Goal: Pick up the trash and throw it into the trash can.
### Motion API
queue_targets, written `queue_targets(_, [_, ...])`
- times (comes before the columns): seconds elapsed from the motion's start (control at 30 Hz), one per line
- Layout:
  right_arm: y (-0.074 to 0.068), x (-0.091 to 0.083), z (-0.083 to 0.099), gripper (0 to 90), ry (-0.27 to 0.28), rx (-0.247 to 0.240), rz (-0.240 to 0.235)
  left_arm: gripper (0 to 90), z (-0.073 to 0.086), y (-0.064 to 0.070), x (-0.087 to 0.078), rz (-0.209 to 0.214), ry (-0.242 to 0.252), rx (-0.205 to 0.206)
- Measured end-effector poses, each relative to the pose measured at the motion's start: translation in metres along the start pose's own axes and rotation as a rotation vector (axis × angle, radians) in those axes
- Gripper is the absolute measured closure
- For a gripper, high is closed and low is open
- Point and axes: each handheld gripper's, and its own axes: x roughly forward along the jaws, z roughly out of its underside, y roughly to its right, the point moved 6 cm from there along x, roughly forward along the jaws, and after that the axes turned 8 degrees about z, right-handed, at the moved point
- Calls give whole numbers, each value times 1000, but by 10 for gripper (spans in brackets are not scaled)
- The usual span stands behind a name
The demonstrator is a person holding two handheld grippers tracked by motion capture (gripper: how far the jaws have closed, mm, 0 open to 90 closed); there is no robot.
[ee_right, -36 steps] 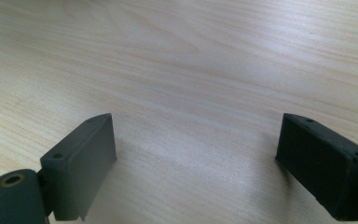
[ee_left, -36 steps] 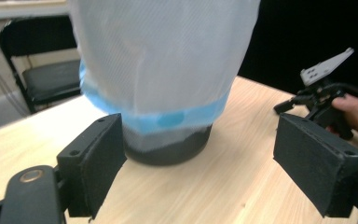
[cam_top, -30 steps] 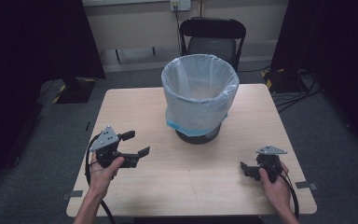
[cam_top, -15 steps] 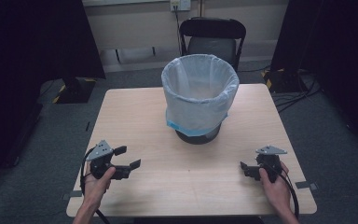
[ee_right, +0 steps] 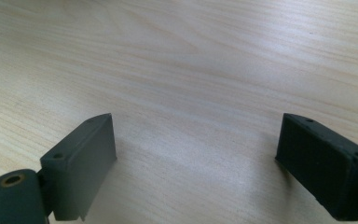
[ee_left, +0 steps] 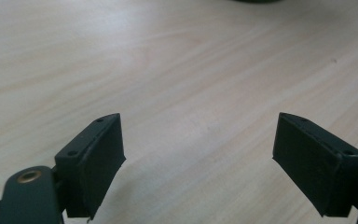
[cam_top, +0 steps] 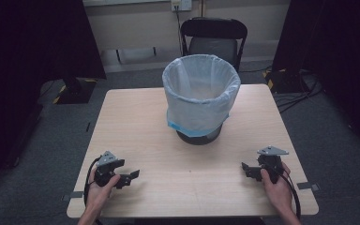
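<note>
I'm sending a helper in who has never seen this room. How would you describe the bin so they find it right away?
Look at the pale wooden table in the middle of the room. The bin stands toward its far side, just in front of the black chair. It is the one tall thing on the table: a dark round bin lined with a see-through whitish bag folded over its rim.

Grey carpet (cam_top: pixel 37 154); black chair (cam_top: pixel 214 40); dark curtains (cam_top: pixel 33 37)

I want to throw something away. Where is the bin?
In the high view the bin stands on the table's far middle, just before the chair, well beyond both grippers.
</note>
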Motion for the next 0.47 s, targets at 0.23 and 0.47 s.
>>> queue_targets(0.23, [0, 0, 0, 106, 0, 0, 0, 163, 8, -1, 10, -69, -74, 27])
queue_targets(0.47, [0, 0, 0, 106, 0, 0, 0, 152, 15, 1, 18, -110, -107, 82])
